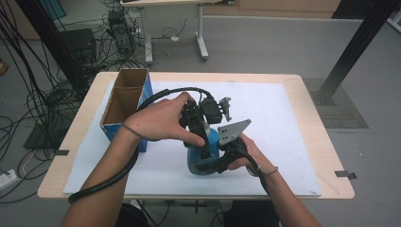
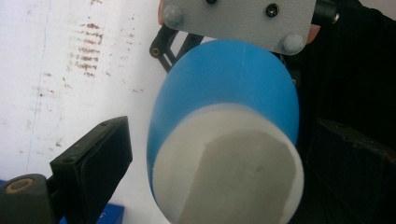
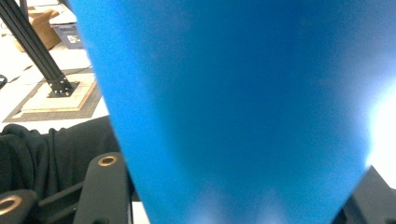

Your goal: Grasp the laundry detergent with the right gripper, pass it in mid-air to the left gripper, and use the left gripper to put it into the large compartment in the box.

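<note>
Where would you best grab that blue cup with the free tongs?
Across the round blue wall of the cup, one pad each side. It lies tilted, its white base facing the left tongs, whose pads straddle it; the right tongs already clamp it.

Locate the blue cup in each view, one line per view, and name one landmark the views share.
High view: blue cup low at centre, between both grippers.
Left gripper view: centre, white base toward the camera, between the jaws.
Right gripper view: spans the middle, blurred, rising between the jaws.
Shared landmark: the white table cover, also in the left gripper view.
</note>
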The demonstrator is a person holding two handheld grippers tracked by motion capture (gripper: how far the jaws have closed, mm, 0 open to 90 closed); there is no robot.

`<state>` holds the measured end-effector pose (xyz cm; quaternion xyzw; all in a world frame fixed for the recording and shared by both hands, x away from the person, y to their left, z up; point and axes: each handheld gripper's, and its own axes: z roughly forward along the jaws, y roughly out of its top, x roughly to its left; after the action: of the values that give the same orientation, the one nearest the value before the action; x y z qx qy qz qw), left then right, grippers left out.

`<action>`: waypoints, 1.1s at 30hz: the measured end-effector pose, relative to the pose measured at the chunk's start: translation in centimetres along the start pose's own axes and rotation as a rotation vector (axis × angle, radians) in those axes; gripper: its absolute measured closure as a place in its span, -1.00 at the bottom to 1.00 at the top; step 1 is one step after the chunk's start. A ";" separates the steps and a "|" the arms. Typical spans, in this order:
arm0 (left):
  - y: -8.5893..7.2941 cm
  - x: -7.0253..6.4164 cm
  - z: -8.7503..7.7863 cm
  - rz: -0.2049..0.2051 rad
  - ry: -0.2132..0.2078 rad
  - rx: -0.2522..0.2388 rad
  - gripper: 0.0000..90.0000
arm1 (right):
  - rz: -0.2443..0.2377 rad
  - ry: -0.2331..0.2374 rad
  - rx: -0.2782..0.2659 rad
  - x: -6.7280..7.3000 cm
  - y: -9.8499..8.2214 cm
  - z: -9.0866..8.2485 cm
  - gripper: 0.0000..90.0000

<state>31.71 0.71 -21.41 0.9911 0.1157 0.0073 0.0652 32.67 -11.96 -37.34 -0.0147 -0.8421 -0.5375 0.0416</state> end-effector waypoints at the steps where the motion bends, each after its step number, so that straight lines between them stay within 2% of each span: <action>1: 0.0 0.0 0.0 0.000 0.000 0.000 -0.84 | 0.000 0.000 0.000 0.0 0.0 0.0 -0.09; 33: 0.0 -0.1 -0.1 -0.008 -0.005 -0.001 -0.84 | -0.019 -0.001 0.007 0.1 0.2 0.0 -0.09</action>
<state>31.65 0.69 -21.34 0.9906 0.1196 0.0045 0.0660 32.63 -11.85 -37.12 -0.0066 -0.8440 -0.5350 0.0362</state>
